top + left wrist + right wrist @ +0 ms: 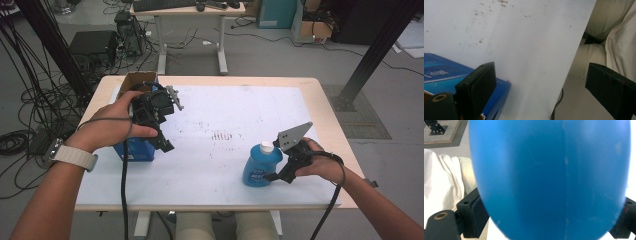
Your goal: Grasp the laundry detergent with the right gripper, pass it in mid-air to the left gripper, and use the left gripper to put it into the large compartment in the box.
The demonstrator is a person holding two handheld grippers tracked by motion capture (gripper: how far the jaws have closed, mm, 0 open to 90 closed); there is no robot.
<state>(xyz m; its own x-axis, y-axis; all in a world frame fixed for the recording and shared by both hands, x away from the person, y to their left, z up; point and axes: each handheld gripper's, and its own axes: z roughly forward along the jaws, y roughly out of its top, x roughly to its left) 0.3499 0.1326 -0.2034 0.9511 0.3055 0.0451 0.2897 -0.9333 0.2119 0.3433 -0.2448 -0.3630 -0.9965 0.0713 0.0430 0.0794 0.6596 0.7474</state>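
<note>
A blue bottle (259, 169) with a white cap (267, 146) stands on the white sheet at the table's front right. My right gripper (274, 172) comes at it from the right, and its jaws press on both sides of the bottle's body (549, 175). It is shut on the bottle. Over the table's left side, my left gripper (169, 122) is held above a blue box (135, 150). In the left gripper view its jaws (540, 75) stand wide apart with nothing between them, and the blue box (439, 75) lies beside the left jaw.
A white sheet (225, 125) covers most of the wooden table (327, 115). An open cardboard box (137, 80) sits at the back left corner. Cables trail from both grippers over the front edge. A person's light-clothed legs (616, 47) are below that edge.
</note>
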